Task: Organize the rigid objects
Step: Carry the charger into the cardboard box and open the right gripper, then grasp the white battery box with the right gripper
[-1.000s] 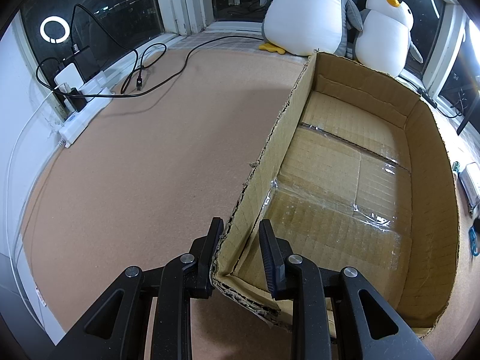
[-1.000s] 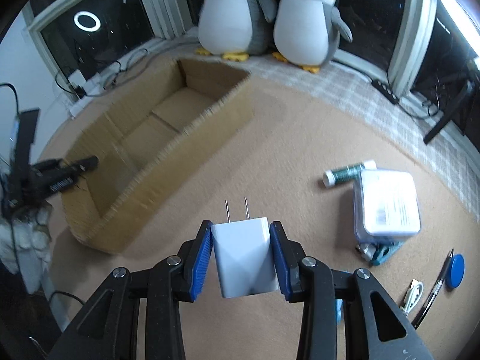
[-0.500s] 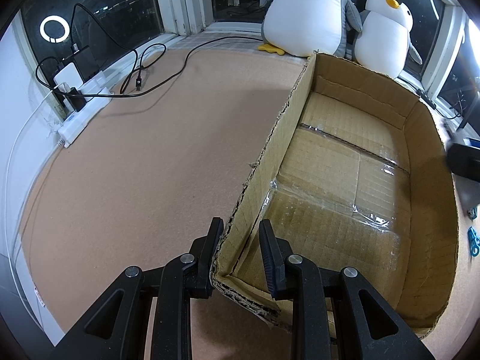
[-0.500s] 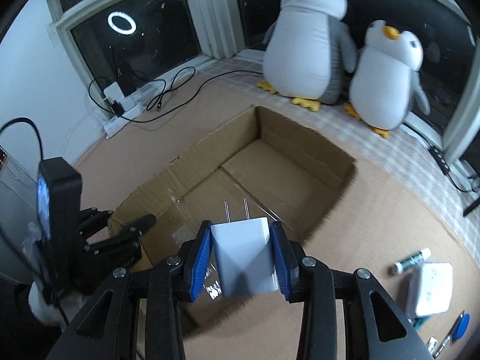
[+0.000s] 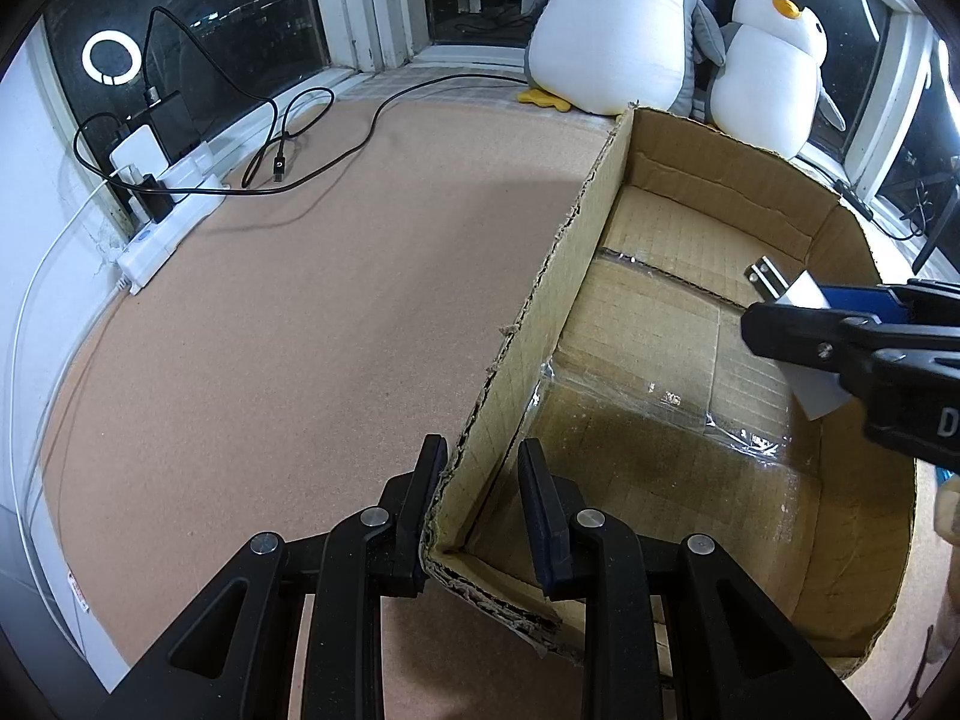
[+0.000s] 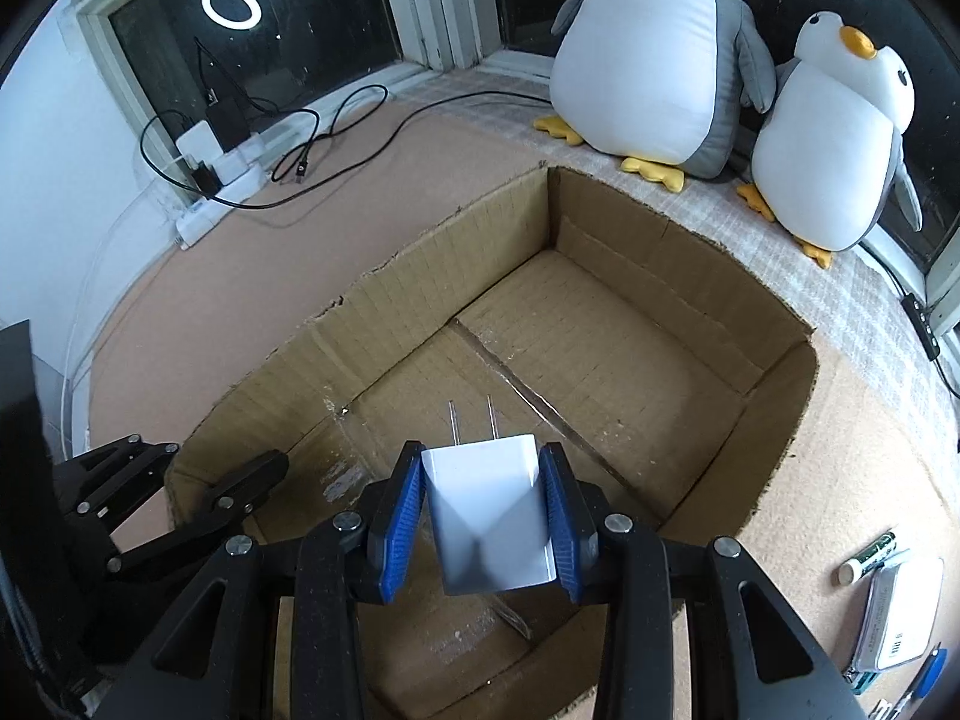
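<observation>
An open, empty cardboard box (image 5: 576, 228) lies on the tan cork surface. My left gripper (image 5: 483, 462) is shut on the box's near corner wall, one finger outside and one inside. The right wrist view shows the same box (image 6: 420, 288) from above, with the left gripper (image 6: 225, 456) at its lower left corner. My right gripper (image 6: 483, 504), with blue pads, is shut on a white plug-in charger (image 6: 486, 516) whose two metal prongs point forward. It hangs over the inside of the box. In the left wrist view the right gripper (image 5: 840, 342) and charger (image 5: 807, 297) enter from the right.
Two plush penguins (image 6: 654, 60) sit behind the box by the window. A white power strip (image 5: 174, 210) with black cables (image 5: 336, 150) lies at the far left. Right of the box lie a white case (image 6: 900, 618), a small tube (image 6: 870, 558) and a blue-capped pen (image 6: 927, 666).
My right gripper has carried the charger leftward from the open table to above the box and now shows in the left wrist view. The left gripper has not moved.
</observation>
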Tool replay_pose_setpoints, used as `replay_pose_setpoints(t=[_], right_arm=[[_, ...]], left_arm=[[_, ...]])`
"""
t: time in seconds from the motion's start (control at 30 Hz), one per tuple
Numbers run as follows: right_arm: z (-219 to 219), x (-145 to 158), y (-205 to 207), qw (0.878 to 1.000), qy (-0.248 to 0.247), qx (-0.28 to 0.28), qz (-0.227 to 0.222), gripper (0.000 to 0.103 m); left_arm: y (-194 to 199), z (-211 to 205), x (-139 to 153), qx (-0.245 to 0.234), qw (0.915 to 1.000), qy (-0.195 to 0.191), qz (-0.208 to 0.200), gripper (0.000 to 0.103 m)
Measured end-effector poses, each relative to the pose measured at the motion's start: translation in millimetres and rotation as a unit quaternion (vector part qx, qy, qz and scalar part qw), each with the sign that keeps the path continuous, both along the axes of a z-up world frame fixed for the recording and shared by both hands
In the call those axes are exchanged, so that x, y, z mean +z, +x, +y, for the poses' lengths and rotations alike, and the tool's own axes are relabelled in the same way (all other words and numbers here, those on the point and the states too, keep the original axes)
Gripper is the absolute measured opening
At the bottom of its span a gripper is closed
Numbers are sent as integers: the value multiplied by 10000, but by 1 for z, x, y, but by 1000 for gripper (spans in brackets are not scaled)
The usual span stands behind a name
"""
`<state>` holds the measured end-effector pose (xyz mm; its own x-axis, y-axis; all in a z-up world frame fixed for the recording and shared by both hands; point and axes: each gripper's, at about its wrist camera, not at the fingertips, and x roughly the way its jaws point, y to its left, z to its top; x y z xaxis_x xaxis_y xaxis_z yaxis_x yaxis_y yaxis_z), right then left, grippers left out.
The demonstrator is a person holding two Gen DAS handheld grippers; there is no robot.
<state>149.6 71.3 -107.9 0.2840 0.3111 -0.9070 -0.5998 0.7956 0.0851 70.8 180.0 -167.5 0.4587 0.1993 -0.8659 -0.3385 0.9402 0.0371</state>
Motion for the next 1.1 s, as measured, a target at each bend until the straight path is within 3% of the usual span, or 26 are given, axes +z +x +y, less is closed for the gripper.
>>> replay_pose_setpoints(t=[0.23,0.37,0.73,0.93,1.1], right_arm=[[5,-8,0,9999,-109,-12,27,36],[6,-5,-3,9999,-93,-17,-53,63],[-16,20,-7,9989,373,-276,-120,64],[-64,46,-12,9956,701,-598,-164,63],[-130,58,-10,9895,818,-1167,-233,63]], left_arm=[[0,0,0,0,10000,-1,-1,27],[0,0,0,-6,10000,-1,-6,27],[-1,0,0,-5,10000,5,-7,27],[-1,0,0,-9,10000,8,-6,27],[-1,0,0,-8,10000,17,-5,27]])
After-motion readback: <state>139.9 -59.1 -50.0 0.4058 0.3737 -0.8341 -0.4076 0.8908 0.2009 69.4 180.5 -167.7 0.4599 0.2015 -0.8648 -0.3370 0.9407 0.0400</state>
